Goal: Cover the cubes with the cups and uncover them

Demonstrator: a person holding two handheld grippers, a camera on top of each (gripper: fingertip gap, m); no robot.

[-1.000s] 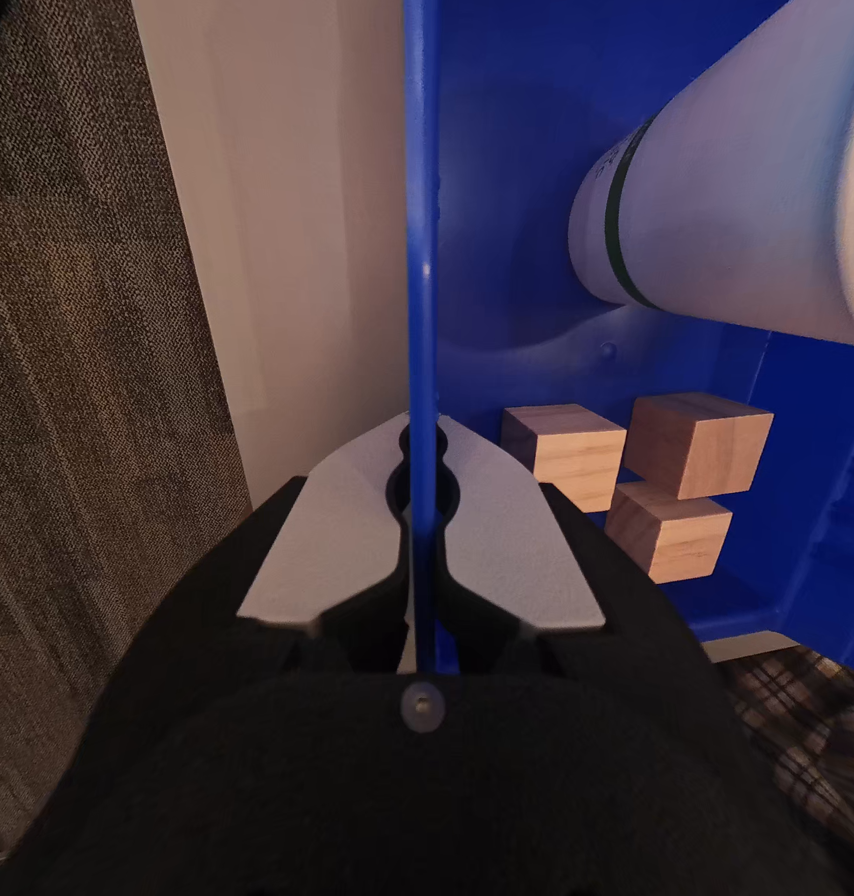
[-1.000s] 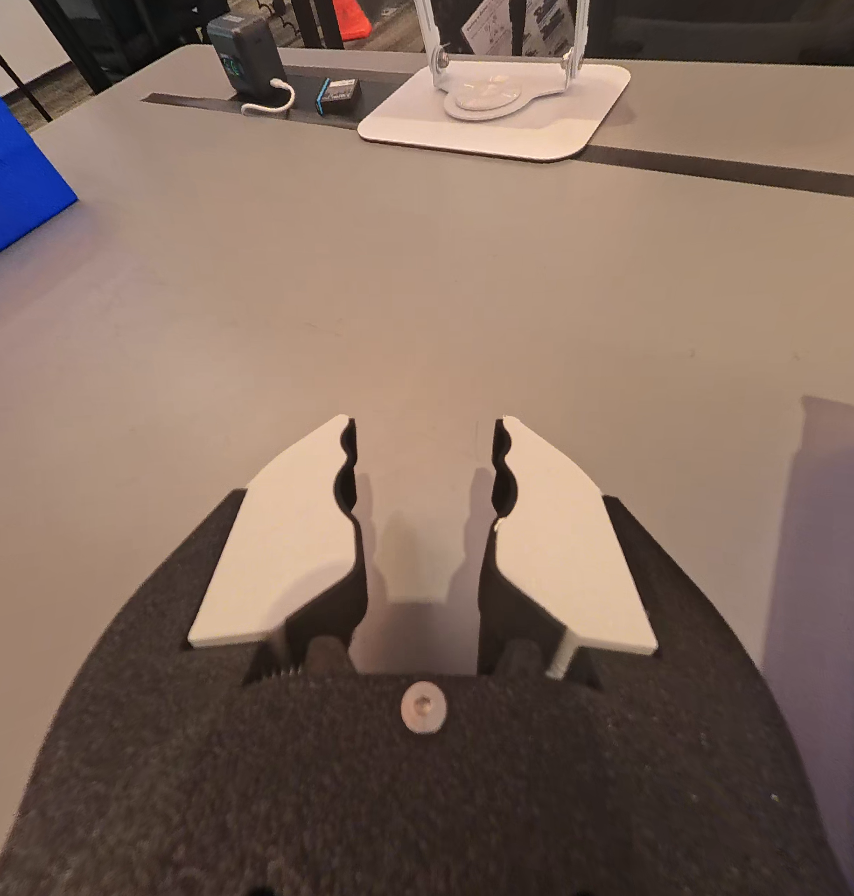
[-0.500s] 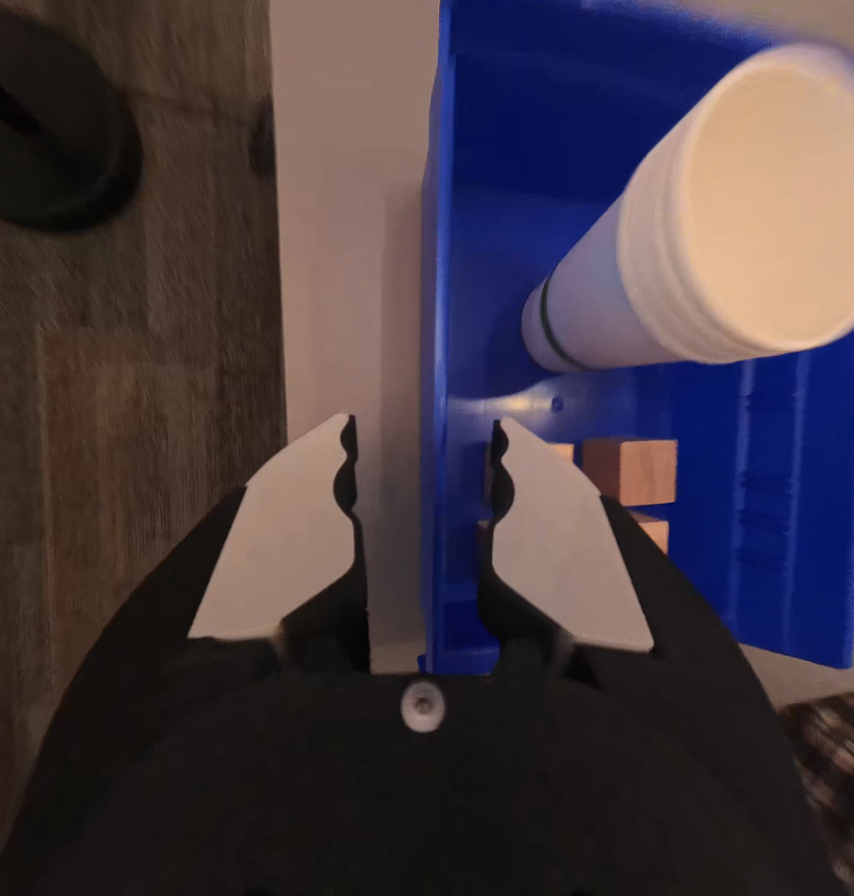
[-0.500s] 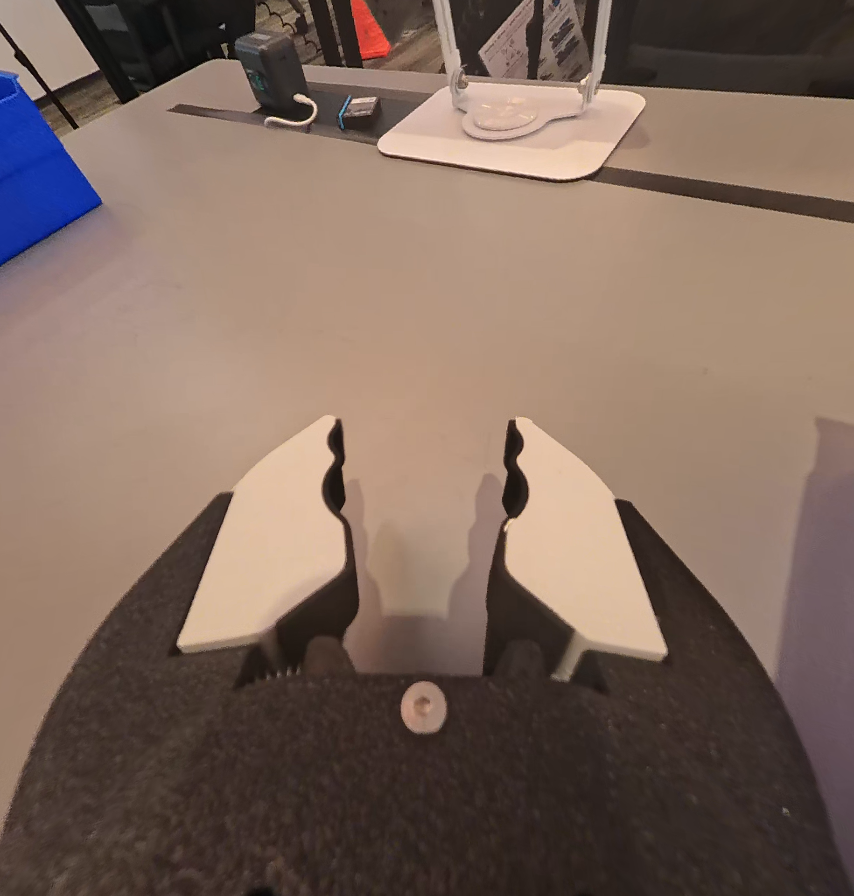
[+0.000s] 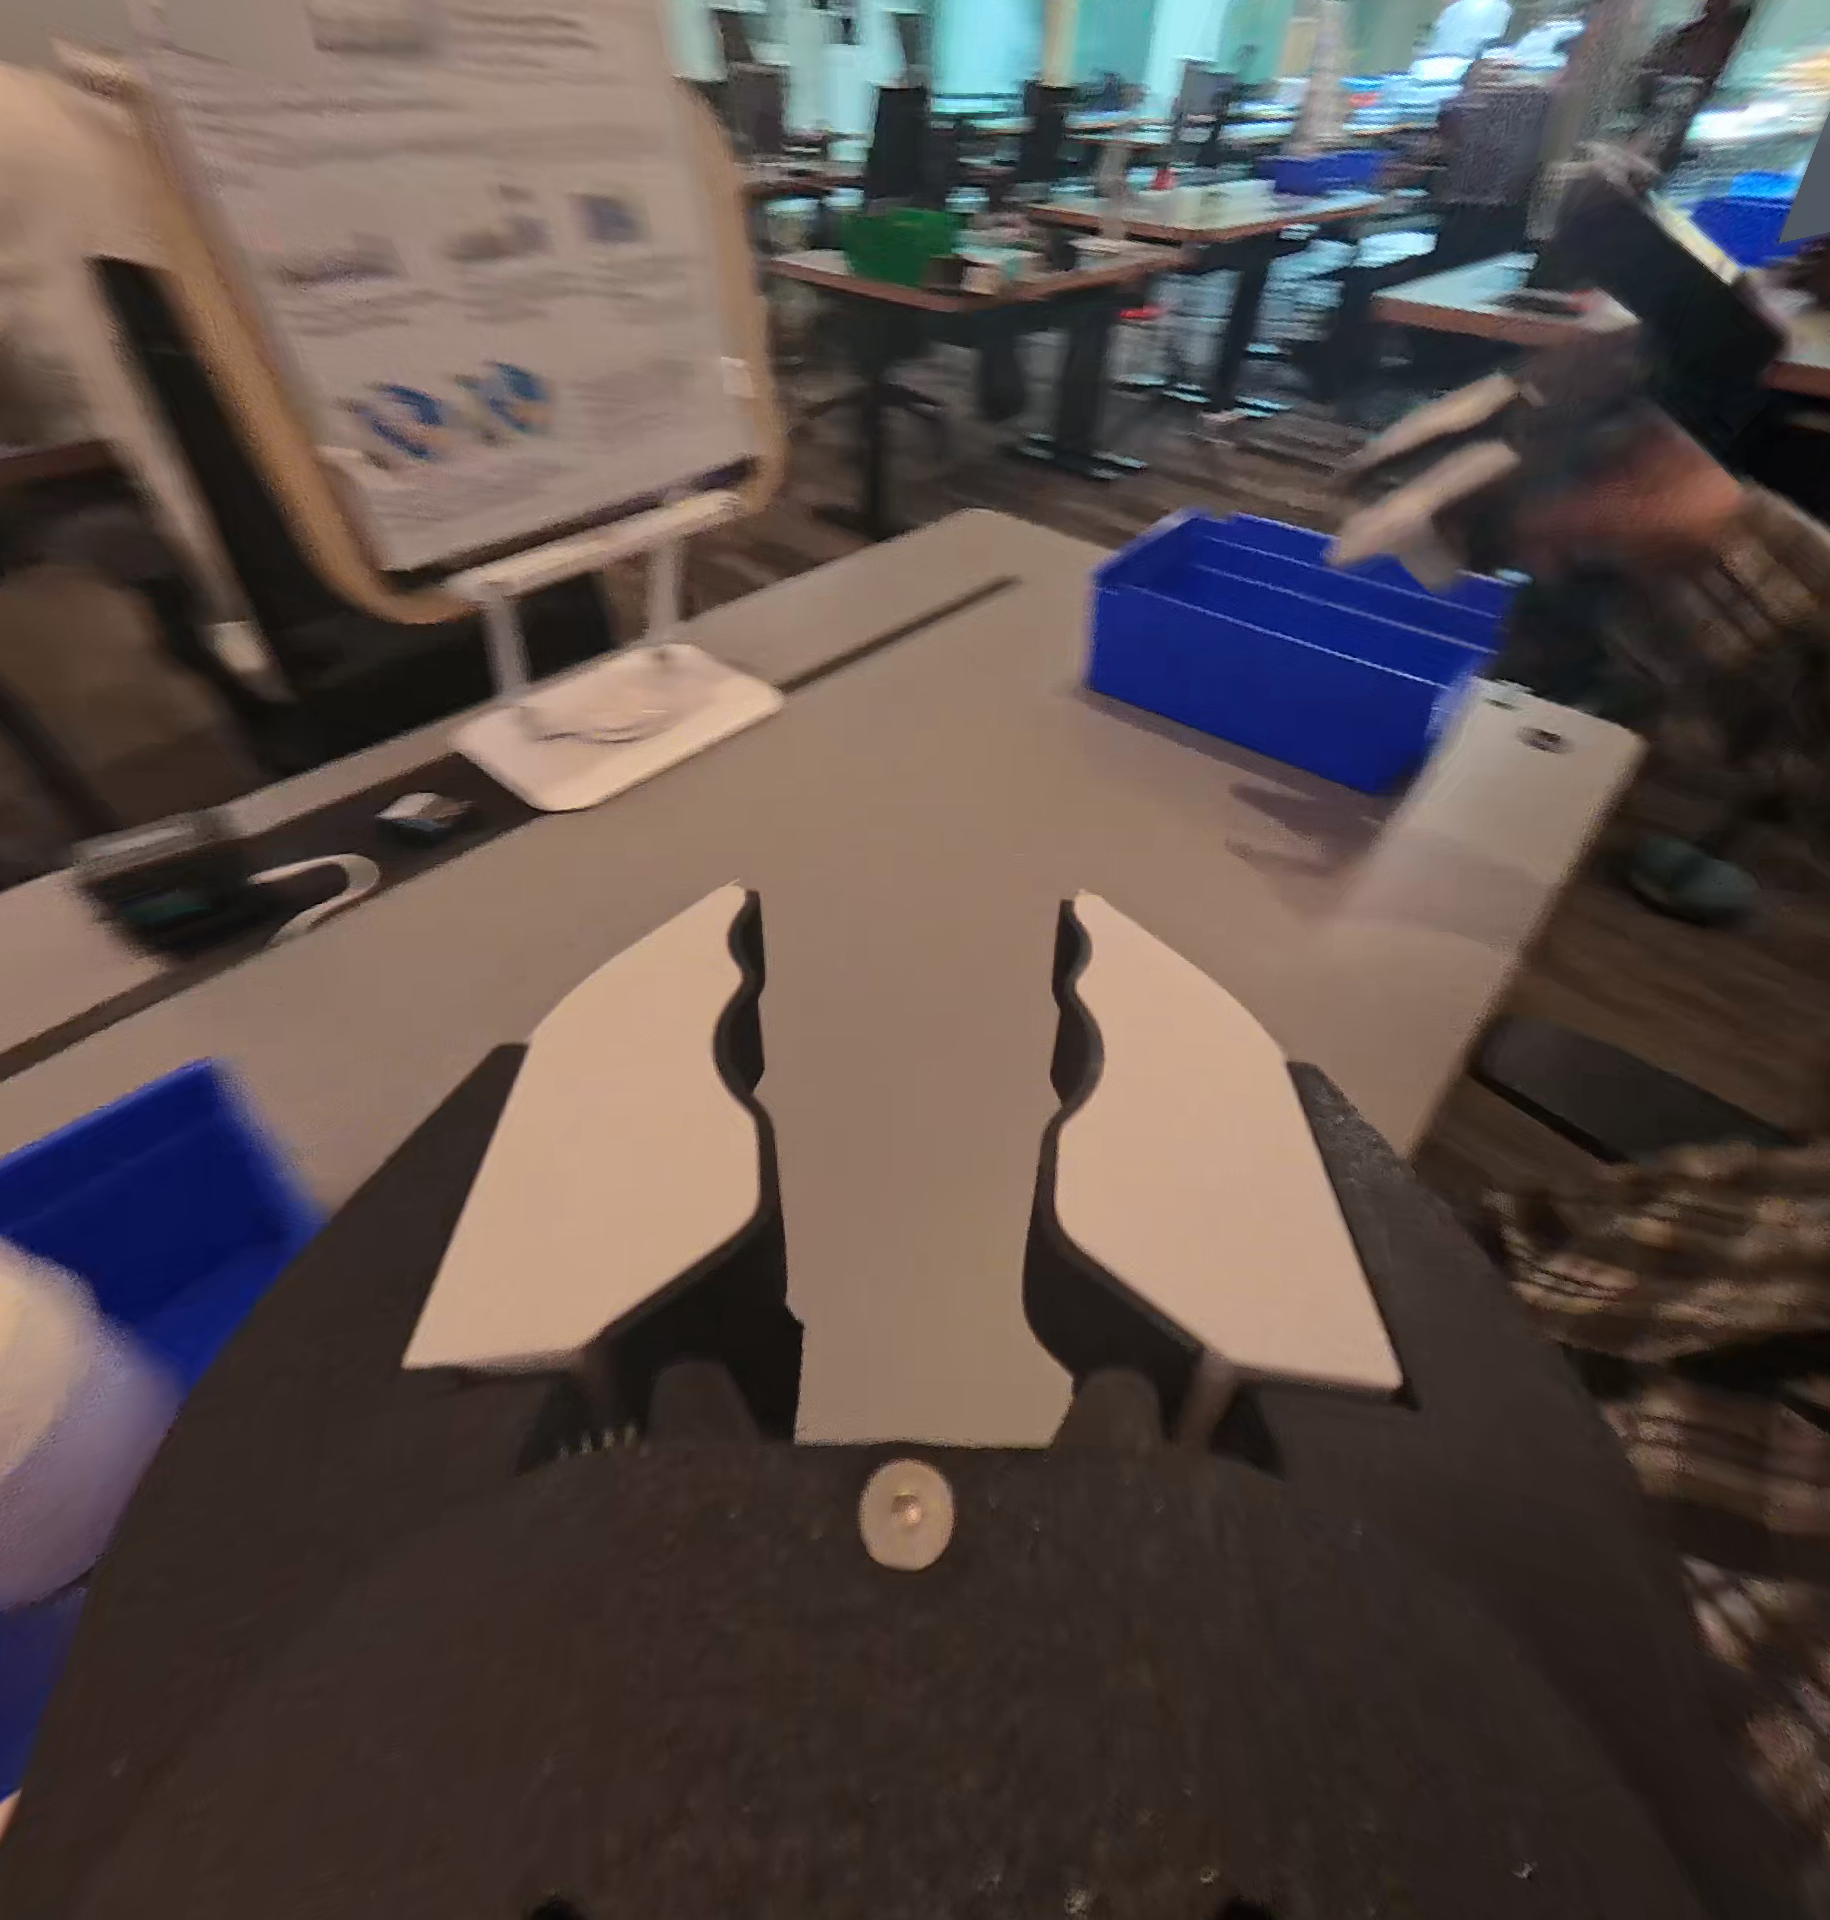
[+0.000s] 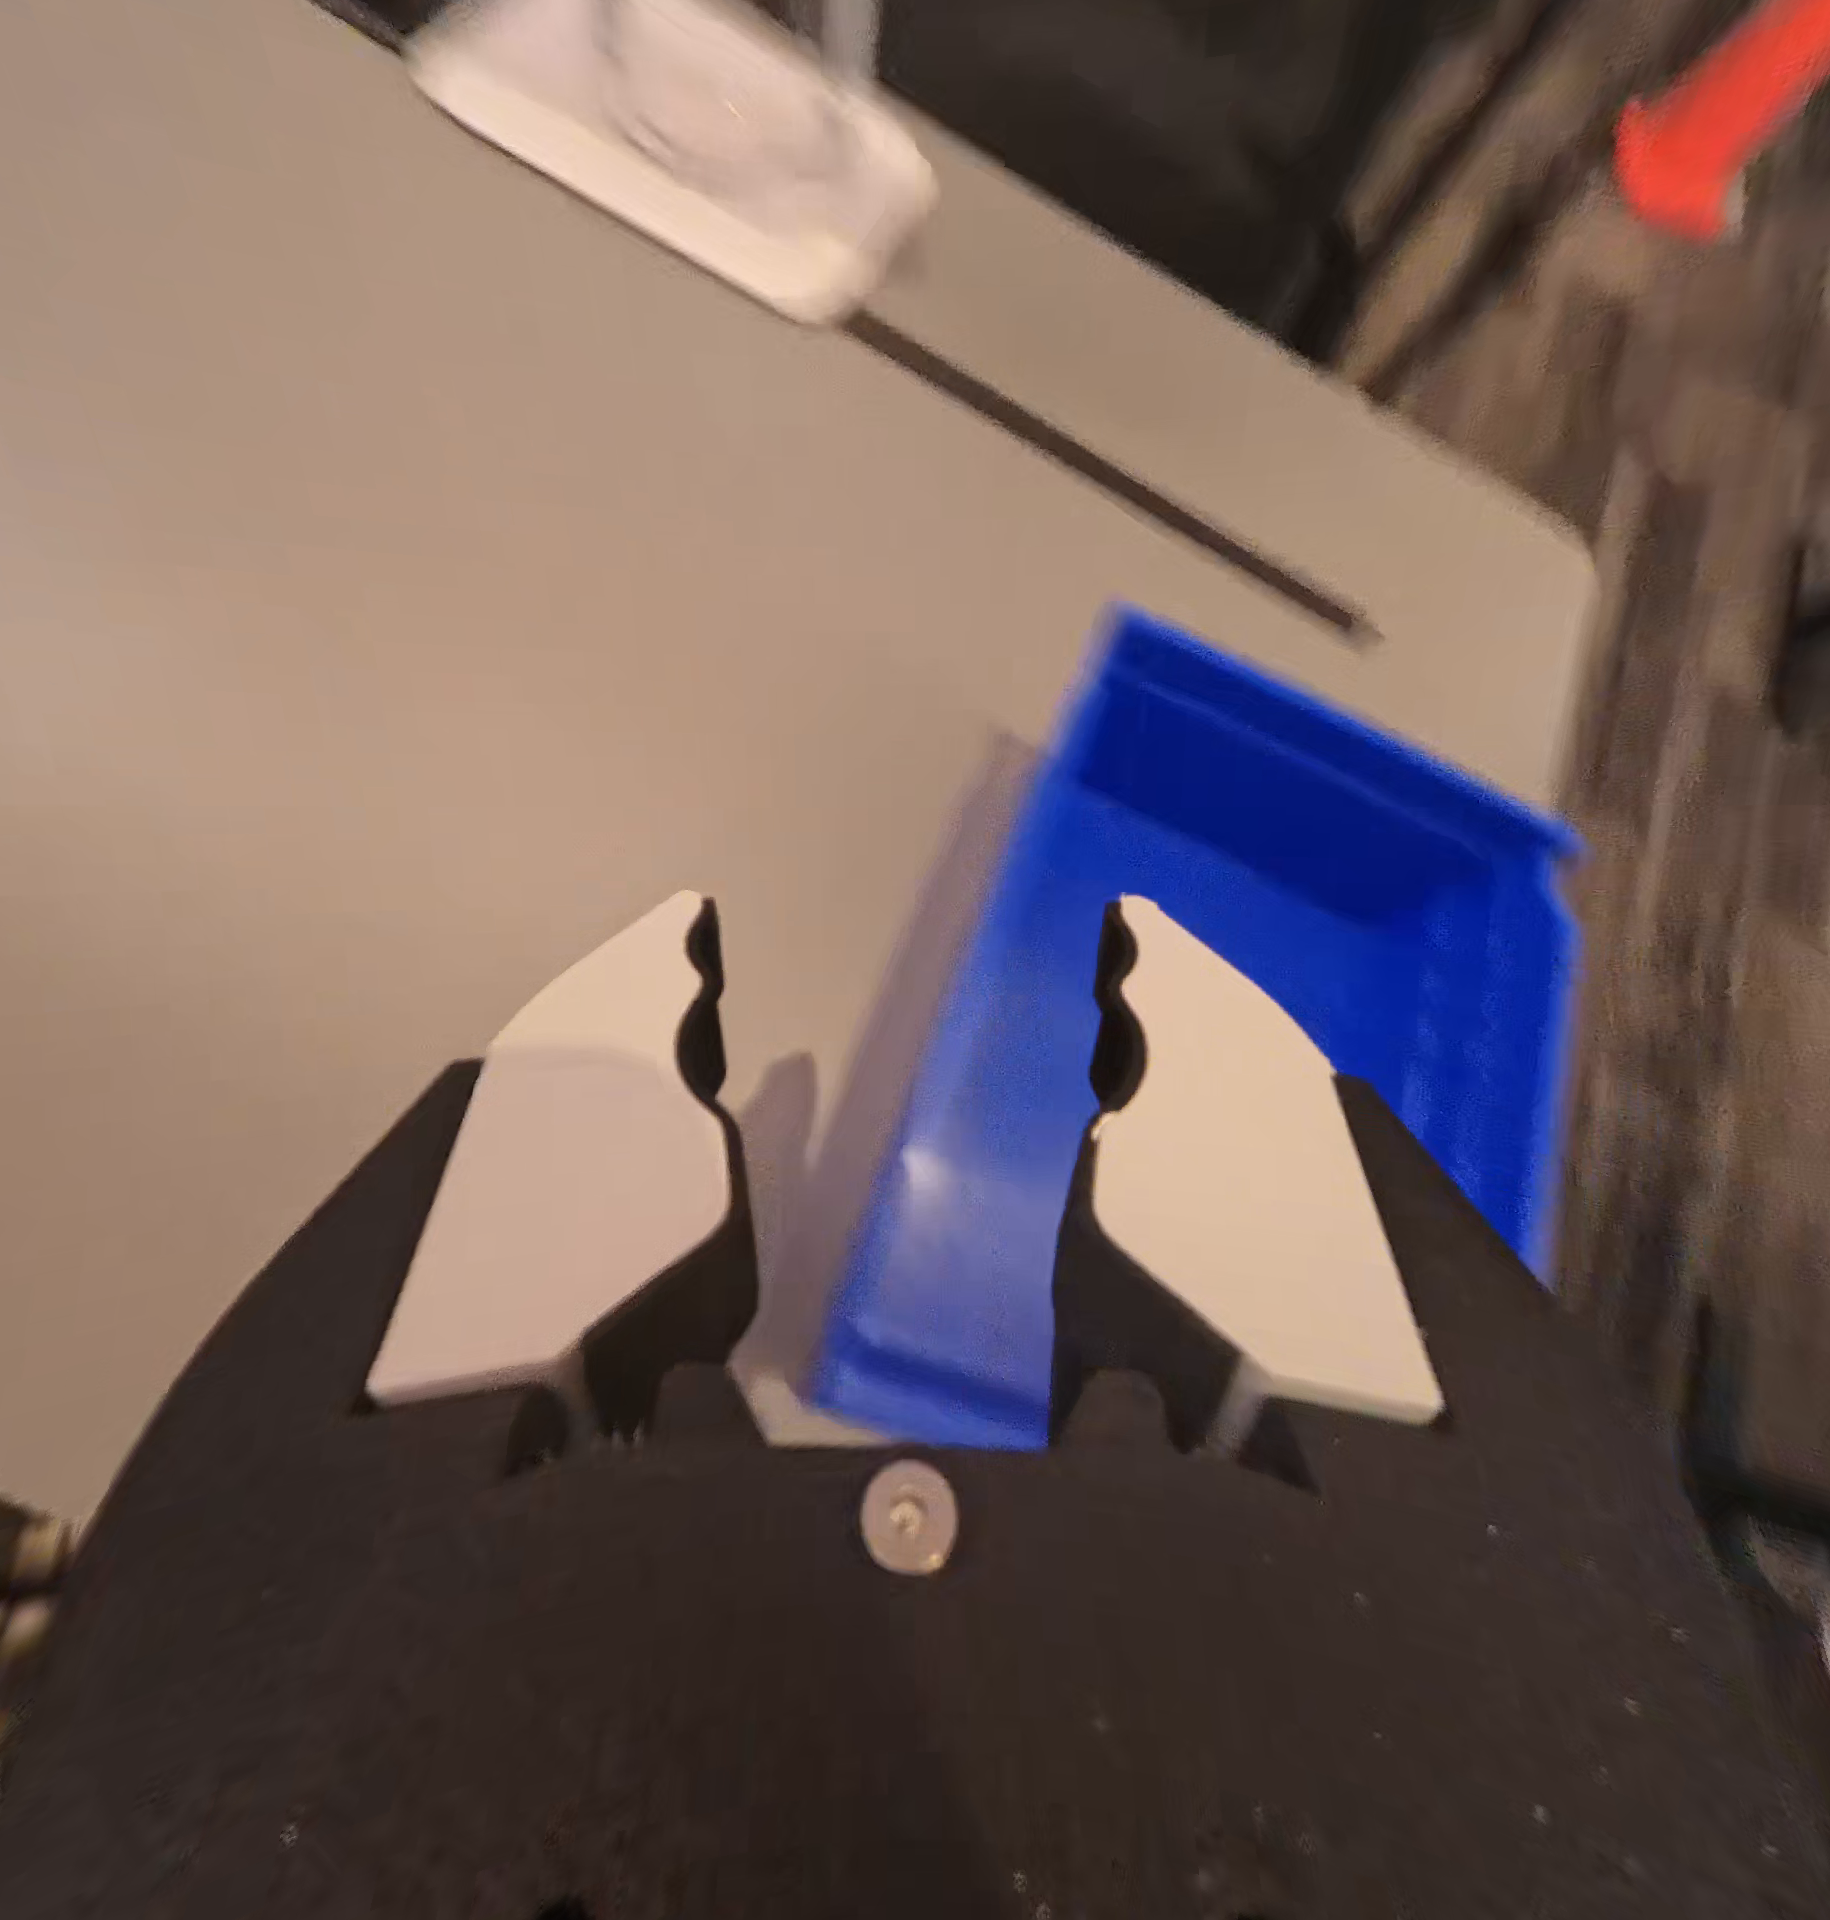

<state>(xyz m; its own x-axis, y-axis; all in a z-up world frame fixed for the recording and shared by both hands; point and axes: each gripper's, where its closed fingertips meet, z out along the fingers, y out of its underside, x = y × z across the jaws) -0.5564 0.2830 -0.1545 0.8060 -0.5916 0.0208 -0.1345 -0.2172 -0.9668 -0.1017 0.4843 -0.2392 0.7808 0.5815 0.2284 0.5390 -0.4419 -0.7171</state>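
My left gripper (image 5: 908,899) is open and empty above the grey table (image 5: 890,748). A blurred stack of white cups (image 5: 28,1403) lies in a blue bin (image 5: 132,1195) at the lower left. No cubes are in view. My right gripper (image 6: 911,904) is open, and the near wall of a second blue bin (image 6: 1295,831) lies between its fingers. What shows of this bin's inside is empty. The left wrist view shows that bin (image 5: 1275,665) at the far right, with the right gripper (image 5: 1430,488) above it.
A white stand base (image 5: 620,727) with a poster board stands at the back of the table, and also shows in the right wrist view (image 6: 682,177). Small black devices and a white cable (image 5: 194,904) lie on a dark strip. The table edge (image 6: 1576,582) runs behind the second bin.
My left gripper let go of the blue bin's wall, opened and swung up to face across the table. My right gripper swung right and now points down at the second blue bin.
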